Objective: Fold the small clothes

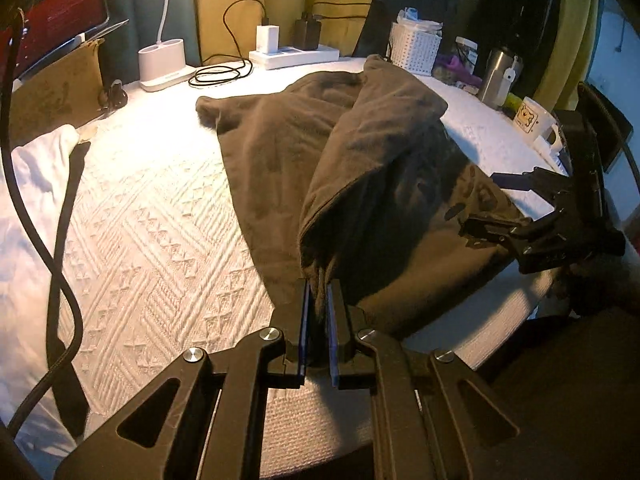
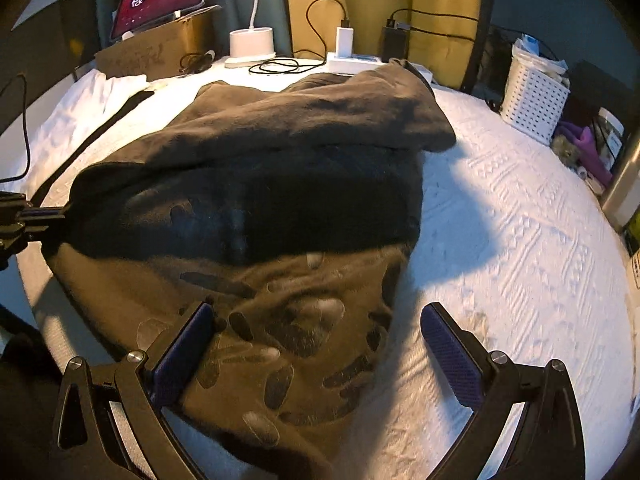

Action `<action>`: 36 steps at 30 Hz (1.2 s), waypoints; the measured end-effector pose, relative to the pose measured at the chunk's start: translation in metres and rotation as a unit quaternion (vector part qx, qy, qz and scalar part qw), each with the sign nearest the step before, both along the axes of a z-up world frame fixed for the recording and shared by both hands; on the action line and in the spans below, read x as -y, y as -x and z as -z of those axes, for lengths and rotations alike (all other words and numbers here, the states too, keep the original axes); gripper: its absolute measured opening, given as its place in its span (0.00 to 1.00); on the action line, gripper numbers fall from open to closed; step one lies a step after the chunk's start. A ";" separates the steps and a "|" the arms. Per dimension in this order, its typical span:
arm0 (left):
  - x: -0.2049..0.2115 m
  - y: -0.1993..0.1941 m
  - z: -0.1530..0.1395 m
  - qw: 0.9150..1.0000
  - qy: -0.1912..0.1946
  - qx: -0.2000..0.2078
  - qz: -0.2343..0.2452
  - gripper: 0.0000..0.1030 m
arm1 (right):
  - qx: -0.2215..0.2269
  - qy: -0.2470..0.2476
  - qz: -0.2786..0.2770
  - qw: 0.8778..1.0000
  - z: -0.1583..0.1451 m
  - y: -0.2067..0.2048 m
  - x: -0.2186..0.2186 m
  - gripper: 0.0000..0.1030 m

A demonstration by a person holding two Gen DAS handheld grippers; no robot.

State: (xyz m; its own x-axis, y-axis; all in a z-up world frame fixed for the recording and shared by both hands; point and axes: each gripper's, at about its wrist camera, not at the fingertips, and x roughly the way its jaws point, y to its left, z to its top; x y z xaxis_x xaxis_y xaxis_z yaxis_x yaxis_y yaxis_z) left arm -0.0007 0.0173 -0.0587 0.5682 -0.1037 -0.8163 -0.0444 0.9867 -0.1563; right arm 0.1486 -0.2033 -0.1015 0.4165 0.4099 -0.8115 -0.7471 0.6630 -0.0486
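Left claw [image 1: 319,300]: I've got it clenched on the brown garment's [image 1: 280,152] raised fold.
Right claw [image 2: 316,344]: released, fingers spread over the printed part.
Garment: lies on my white-covered bench [image 1: 160,220].

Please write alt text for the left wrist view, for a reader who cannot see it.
The left gripper is shut on a raised fold of a dark brown fleece garment spread over a white textured tablecloth. The right gripper reaches in at the garment's right side, and a white power strip sits behind.
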 end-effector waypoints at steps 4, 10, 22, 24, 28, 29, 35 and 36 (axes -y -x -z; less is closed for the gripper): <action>-0.004 0.004 -0.015 1.000 -0.012 0.002 -0.009 0.11 | 0.004 0.001 0.001 1.000 -0.004 0.001 0.001 1.00; -0.019 0.004 -0.034 0.998 -0.037 0.026 -0.042 0.46 | 0.015 -0.020 0.012 1.000 -0.017 -0.006 0.012 1.00; 0.026 -0.066 -0.050 0.996 -0.059 0.056 0.023 0.57 | 0.012 -0.050 0.038 0.998 -0.024 -0.037 0.031 1.00; 0.036 -0.081 -0.051 0.996 -0.066 0.056 0.038 0.57 | 0.011 -0.053 0.042 0.998 -0.024 -0.044 0.034 1.00; 0.054 -0.108 -0.050 0.994 -0.075 0.051 0.066 0.57 | 0.009 -0.059 0.054 0.997 -0.027 -0.061 0.044 1.00; 0.058 -0.113 -0.050 0.993 -0.076 0.050 0.071 0.57 | 0.009 -0.061 0.057 0.997 -0.027 -0.065 0.046 1.00; 0.080 -0.147 -0.046 0.990 -0.088 0.042 0.098 0.57 | 0.006 -0.068 0.064 0.996 -0.029 -0.087 0.055 1.00; 0.085 -0.153 -0.044 0.990 -0.093 0.040 0.102 0.57 | 0.005 -0.069 0.065 0.996 -0.028 -0.091 0.056 1.00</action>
